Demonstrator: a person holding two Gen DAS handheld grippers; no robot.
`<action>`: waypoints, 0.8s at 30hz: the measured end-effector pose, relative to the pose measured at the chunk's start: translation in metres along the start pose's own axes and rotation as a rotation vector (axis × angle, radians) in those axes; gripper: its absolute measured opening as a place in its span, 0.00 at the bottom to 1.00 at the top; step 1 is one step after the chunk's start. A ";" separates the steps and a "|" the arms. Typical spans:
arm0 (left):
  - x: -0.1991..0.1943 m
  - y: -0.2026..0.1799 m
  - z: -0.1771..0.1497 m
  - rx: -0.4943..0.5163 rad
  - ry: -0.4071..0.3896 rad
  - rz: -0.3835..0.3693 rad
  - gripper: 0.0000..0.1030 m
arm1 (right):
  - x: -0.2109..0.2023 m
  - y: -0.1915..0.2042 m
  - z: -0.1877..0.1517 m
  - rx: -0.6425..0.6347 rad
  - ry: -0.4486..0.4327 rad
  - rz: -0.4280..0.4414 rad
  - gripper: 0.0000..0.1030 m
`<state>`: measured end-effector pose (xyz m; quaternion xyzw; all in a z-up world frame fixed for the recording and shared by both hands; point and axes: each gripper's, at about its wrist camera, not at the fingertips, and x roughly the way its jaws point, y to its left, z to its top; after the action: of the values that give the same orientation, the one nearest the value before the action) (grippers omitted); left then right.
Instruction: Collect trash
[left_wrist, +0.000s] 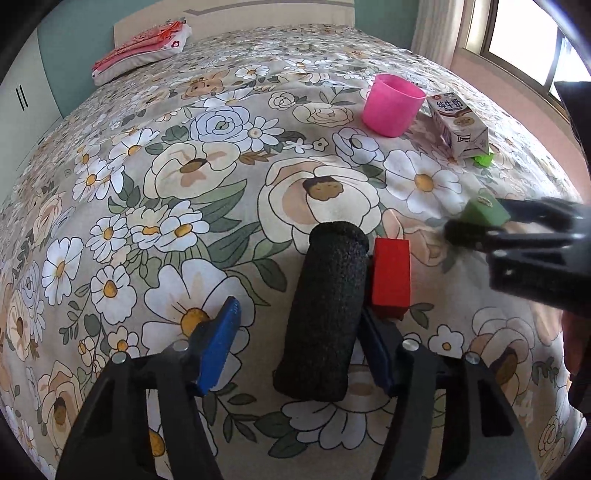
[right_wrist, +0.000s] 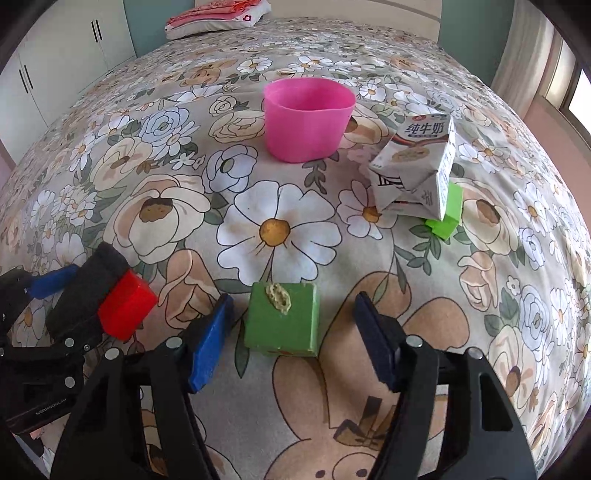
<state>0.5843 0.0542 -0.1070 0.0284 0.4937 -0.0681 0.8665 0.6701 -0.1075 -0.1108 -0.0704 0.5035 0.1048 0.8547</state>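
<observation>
On the flowered bedspread (left_wrist: 221, 155) lies a black foam cylinder (left_wrist: 325, 314), between the blue pads of my left gripper (left_wrist: 299, 314). The left pad stands clear of it, so the gripper is open. A red block (left_wrist: 391, 277) rests against the cylinder's right side. In the right wrist view my right gripper (right_wrist: 293, 301) straddles a dark green block (right_wrist: 282, 325) with a crusty smear on top. There are gaps on both sides, so it is open. Farther back stand a pink cup (right_wrist: 306, 118) and a tilted milk carton (right_wrist: 417, 166).
The carton leans on a bright green block (right_wrist: 447, 214). A folded red-and-white pillow (right_wrist: 218, 14) lies at the head of the bed. White wardrobe doors (right_wrist: 55, 62) stand to the left, a window (left_wrist: 524, 40) to the right. The two grippers work close together, side by side.
</observation>
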 end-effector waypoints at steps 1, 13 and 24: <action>0.000 -0.001 0.000 -0.006 0.000 -0.010 0.53 | 0.000 0.001 0.001 -0.008 0.002 -0.008 0.49; -0.023 0.009 -0.008 -0.127 0.068 -0.063 0.33 | -0.033 -0.017 -0.014 0.032 0.018 0.032 0.30; -0.124 -0.004 -0.011 -0.117 -0.031 -0.044 0.32 | -0.148 -0.034 -0.024 0.036 -0.102 0.009 0.30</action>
<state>0.5119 0.0627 -0.0057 -0.0343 0.4838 -0.0588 0.8725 0.5884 -0.1621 0.0071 -0.0472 0.4613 0.1029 0.8800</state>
